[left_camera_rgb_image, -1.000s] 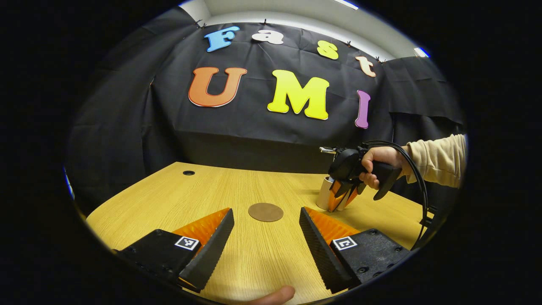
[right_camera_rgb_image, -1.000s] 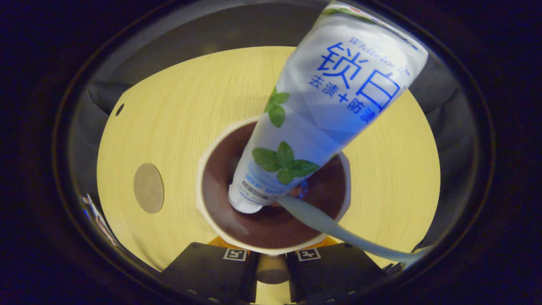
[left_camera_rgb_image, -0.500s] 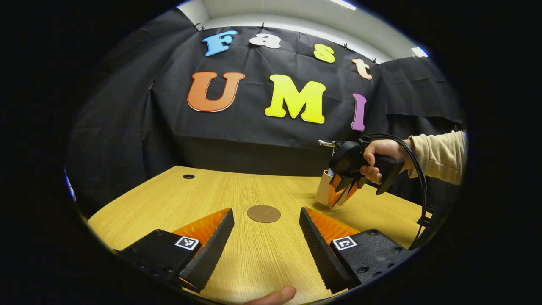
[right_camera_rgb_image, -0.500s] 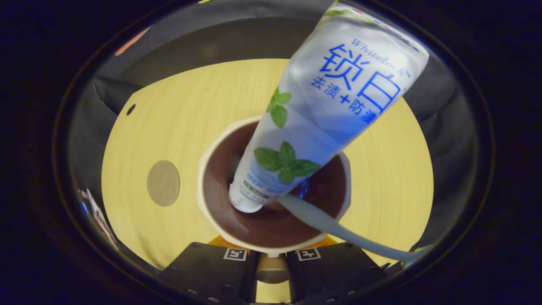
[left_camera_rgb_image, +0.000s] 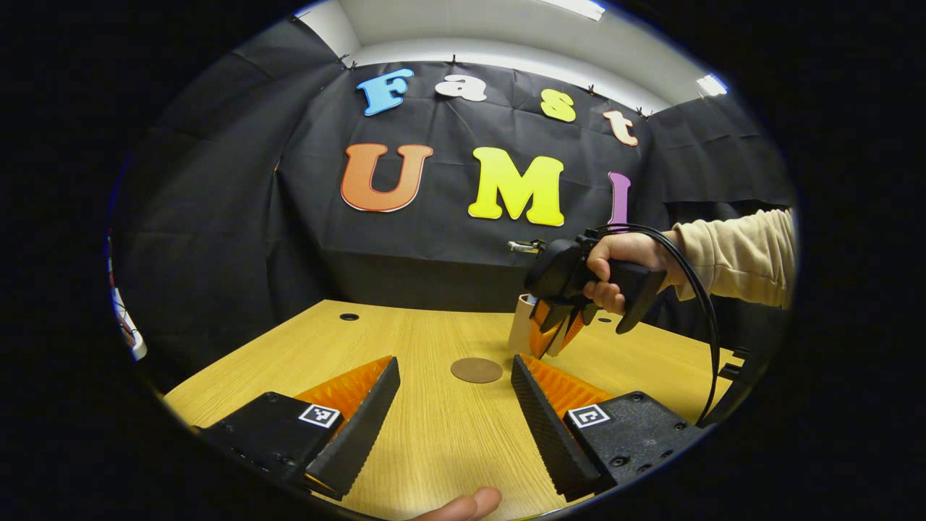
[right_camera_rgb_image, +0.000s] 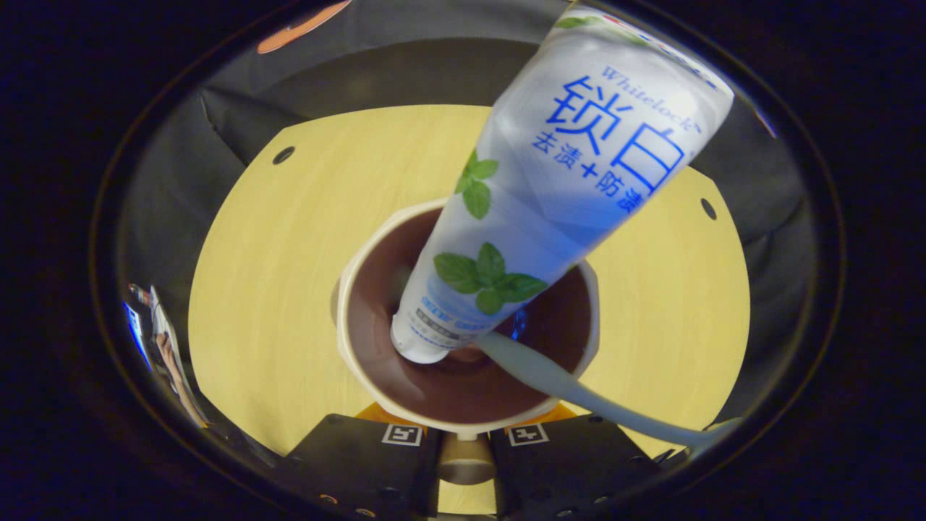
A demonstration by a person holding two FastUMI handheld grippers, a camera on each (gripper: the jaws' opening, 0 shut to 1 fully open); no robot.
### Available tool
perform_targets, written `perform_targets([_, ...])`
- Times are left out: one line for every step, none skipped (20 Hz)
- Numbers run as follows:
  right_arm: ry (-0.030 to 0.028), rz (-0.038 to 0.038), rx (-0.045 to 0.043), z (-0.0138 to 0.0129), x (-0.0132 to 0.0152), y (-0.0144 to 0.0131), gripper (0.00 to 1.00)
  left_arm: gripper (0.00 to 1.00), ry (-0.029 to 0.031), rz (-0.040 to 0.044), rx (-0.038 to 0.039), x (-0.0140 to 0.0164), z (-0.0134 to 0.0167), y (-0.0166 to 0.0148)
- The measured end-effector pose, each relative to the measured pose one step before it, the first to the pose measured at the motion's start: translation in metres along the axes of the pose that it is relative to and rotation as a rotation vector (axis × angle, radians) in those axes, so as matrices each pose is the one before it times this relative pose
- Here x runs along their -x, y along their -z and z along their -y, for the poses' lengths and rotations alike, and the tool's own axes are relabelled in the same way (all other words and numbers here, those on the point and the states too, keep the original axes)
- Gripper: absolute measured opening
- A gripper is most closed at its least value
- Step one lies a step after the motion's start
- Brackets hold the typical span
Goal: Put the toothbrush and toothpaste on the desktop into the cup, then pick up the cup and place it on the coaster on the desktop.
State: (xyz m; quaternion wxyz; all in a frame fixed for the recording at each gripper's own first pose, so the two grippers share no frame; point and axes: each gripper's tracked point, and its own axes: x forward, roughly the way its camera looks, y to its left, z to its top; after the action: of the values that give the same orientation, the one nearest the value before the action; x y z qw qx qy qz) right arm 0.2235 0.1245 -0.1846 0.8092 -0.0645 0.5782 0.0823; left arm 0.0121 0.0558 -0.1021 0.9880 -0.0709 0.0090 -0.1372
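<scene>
Wooden desktop (left_camera_rgb_image: 434, 434), right gripper (right_camera_rgb_image: 463, 434) fingers pinching cup (right_camera_rgb_image: 362, 340) holding "Whitelock" toothpaste (right_camera_rgb_image: 550, 202), left gripper (left_camera_rgb_image: 456, 405) fingers spread

Wood-grain desk (left_camera_rgb_image: 434, 427), glossy toothpaste (right_camera_rgb_image: 557, 181), glazed cup (right_camera_rgb_image: 463, 394)

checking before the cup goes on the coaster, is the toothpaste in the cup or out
In: the toothpaste stands cap-down inside the cup, leaning on its rim.

cream cup (right_camera_rgb_image: 463, 423) brown inside, clamped in right gripper (right_camera_rgb_image: 463, 434) above desk, white toothpaste (right_camera_rgb_image: 550, 188) and pale toothbrush (right_camera_rgb_image: 579, 394) leaning inside, round brown coaster (left_camera_rgb_image: 476, 370) flat between left gripper's (left_camera_rgb_image: 454, 405) fingers
</scene>
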Motion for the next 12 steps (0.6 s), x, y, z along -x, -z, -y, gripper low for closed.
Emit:
perform_targets([-0.00529, -0.00107, 0.0249, 0.00091, -0.00044, 0.00129, 0.27, 0.98, -0.00596, 0.00473, -0.00006, 0.0037, -0.00265, -0.00002])
perform_targets([-0.00203, -0.00322, 0.02115, 0.00081, -0.00113, 0.00068, 0.26, 0.98, -0.00542, 0.00585, -0.00128, 0.0009, -0.00172, -0.00039])
perform_targets([0.00087, -0.00466, 0.01603, -0.0008, -0.00263, 0.00036, 0.27, 0.98, -0.00253, -0.00008, -0.00311, 0.00226, -0.00192, 0.00017])
perform_targets([0.00415, -0.00702, 0.01584, 0.00186, -0.00103, 0.00023, 0.27, 0.98, -0.00206, -0.00015, -0.00369, 0.0022, -0.00069, 0.00068])
perform_targets([0.00369, -0.01068, 0.01271, -0.00063, 0.00072, 0.00109, 0.27, 0.98, -0.00415, -0.00032, -0.00287, 0.00058, -0.00164, 0.00205])
perform_targets([0.00393, -0.00864, 0.00323, 0.00084, 0.00041, 0.00113, 0.27, 0.98, -0.00338, -0.00152, -0.00075, 0.00153, -0.00173, 0.00088])
perform_targets([0.00862, -0.00908, 0.00888, 0.00026, 0.00041, 0.00067, 0.27, 0.98, 0.00009, -0.00234, 0.00103, 0.00093, -0.00062, 0.00225])
perform_targets([0.00996, -0.00253, 0.00665, 0.00134, 0.00106, -0.00084, 0.27, 0.98, 0.00127, -0.00013, 0.0014, 0.00175, -0.00137, -0.00015])
perform_targets([0.00197, -0.00091, 0.00109, -0.00187, -0.00123, 0.00046, 0.26, 0.98, 0.00241, 0.00818, 0.00046, 0.00124, 0.0004, -0.00084])
perform_targets([0.00355, -0.00412, 0.012, 0.00094, -0.00019, 0.00105, 0.27, 0.98, 0.00491, 0.00866, 0.00073, 0.00182, 0.00039, -0.00256])
perform_targets([0.00613, 0.00476, -0.00702, 0.00066, 0.00066, -0.00157, 0.27, 0.98, 0.00277, 0.00047, 0.00065, -0.00024, 0.00033, 0.00006])
perform_targets([-0.00162, -0.00474, -0.00535, -0.00153, -0.00001, 0.00093, 0.26, 0.98, -0.0019, -0.00571, -0.00386, -0.00018, -0.00057, 0.00256])
